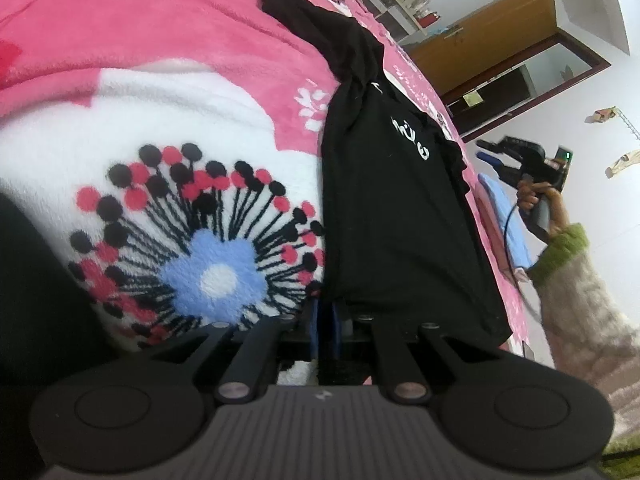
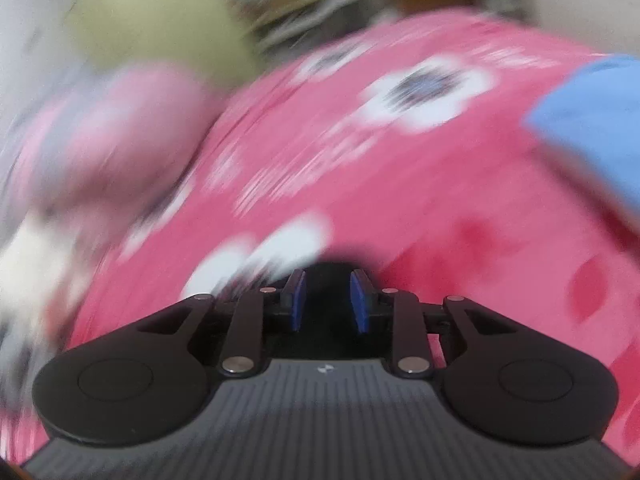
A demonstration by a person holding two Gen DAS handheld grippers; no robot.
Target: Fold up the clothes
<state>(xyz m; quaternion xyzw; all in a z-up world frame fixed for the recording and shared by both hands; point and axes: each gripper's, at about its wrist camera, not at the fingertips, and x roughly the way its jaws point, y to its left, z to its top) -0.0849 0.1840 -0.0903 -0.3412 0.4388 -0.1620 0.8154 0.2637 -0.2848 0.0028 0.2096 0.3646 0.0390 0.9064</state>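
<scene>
A black garment [image 1: 392, 208] with a small white print lies lengthwise on the pink flowered blanket [image 1: 160, 60]; one sleeve reaches toward the far end. At the bottom of the left wrist view my left gripper [image 1: 326, 322] is shut on the garment's near hem, its blue pads close together. My right gripper [image 1: 486, 151] is off the bed's right side, held by a hand in a green-cuffed sleeve [image 1: 560, 248], away from the garment. The right wrist view is blurred: my right gripper [image 2: 328, 300] has its blue pads apart over the pink blanket [image 2: 400, 200], holding nothing that I can see.
A light blue cloth [image 1: 496, 204] lies at the bed's right edge, also at the right of the right wrist view as the blue cloth [image 2: 592, 120]. A pink pillow [image 2: 120, 128] sits at the head. A wooden door [image 1: 492, 44] and shelves [image 1: 404, 0] stand beyond the bed.
</scene>
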